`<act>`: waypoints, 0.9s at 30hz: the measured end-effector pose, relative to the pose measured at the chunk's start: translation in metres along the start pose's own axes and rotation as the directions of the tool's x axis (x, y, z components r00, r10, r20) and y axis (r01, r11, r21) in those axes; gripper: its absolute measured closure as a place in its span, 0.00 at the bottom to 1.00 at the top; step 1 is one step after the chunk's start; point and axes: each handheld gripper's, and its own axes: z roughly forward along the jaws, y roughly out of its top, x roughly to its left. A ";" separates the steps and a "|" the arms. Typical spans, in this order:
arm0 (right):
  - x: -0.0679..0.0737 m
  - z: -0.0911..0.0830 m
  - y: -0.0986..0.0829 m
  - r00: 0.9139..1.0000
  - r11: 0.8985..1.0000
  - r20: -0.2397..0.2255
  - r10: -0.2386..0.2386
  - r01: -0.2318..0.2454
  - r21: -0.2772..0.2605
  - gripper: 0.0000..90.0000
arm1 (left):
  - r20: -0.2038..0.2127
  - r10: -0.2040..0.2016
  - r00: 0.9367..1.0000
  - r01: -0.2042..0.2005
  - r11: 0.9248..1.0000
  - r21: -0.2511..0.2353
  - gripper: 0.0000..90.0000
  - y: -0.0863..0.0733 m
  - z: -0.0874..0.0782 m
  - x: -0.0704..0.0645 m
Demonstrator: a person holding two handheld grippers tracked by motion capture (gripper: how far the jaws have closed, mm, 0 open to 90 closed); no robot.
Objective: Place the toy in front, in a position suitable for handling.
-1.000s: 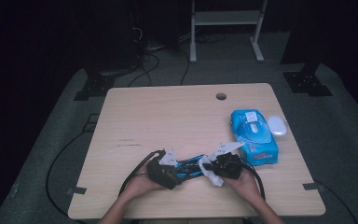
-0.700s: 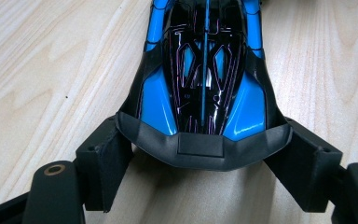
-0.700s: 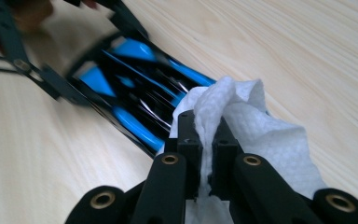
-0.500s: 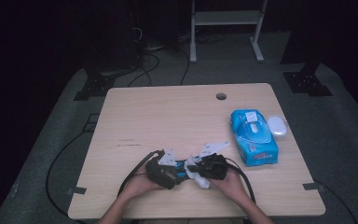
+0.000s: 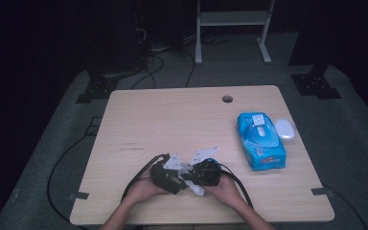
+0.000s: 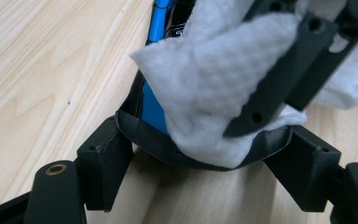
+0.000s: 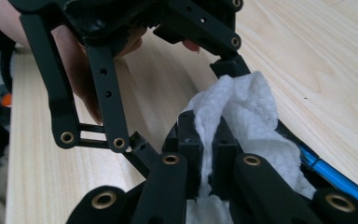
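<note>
— While both hands meet at the near edge of the table (image 5: 172, 115), what is the right claw (image 7: 208, 140) doing?

— It is clenched on a white wipe (image 7: 242, 116). In the right gripper view its two black jaws pinch a fold of the cloth between them, and the rest of the wipe bulges out beyond and to the right.

— And the left claw (image 6: 205, 140)?

— Its jaws stand spread wide apart in the left gripper view, with a dark curved thing with a blue side (image 6: 151, 107) spanning the space between them. Whether the pads really press on it I cannot tell. The wipe (image 6: 205, 88) lies over that thing, touching it, and the right claw's black linkage crosses in front of the cloth.

— Where is all this on the table?

— In the high view, near the front edge, a little left of centre. The left claw (image 5: 168, 176) and right claw (image 5: 201, 173) sit just beside each other, the wipe (image 5: 195, 188) showing white between them.

— Anything else about?

— A blue pack of wipes (image 5: 260, 141) lies well apart to the right, with a white lid-like oval (image 5: 284, 128) just beside it on the far right.
</note>
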 end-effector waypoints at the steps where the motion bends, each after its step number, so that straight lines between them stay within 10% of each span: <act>1: -0.004 -0.002 -0.001 1.000 1.000 0.004 0.024 -0.024 -0.002 0.95 | -0.003 0.000 1.000 0.000 1.000 -0.002 0.29 0.000 0.000 0.000; 16: -0.008 -0.007 0.008 0.992 0.988 0.026 0.125 -0.122 -0.092 0.95 | -0.001 0.003 1.000 -0.003 1.000 0.001 0.29 0.001 0.001 0.001; 27: -0.027 -0.008 0.006 0.982 0.989 0.125 0.145 -0.143 -0.030 0.95 | 0.000 0.006 1.000 -0.006 1.000 0.004 0.29 0.003 0.002 0.000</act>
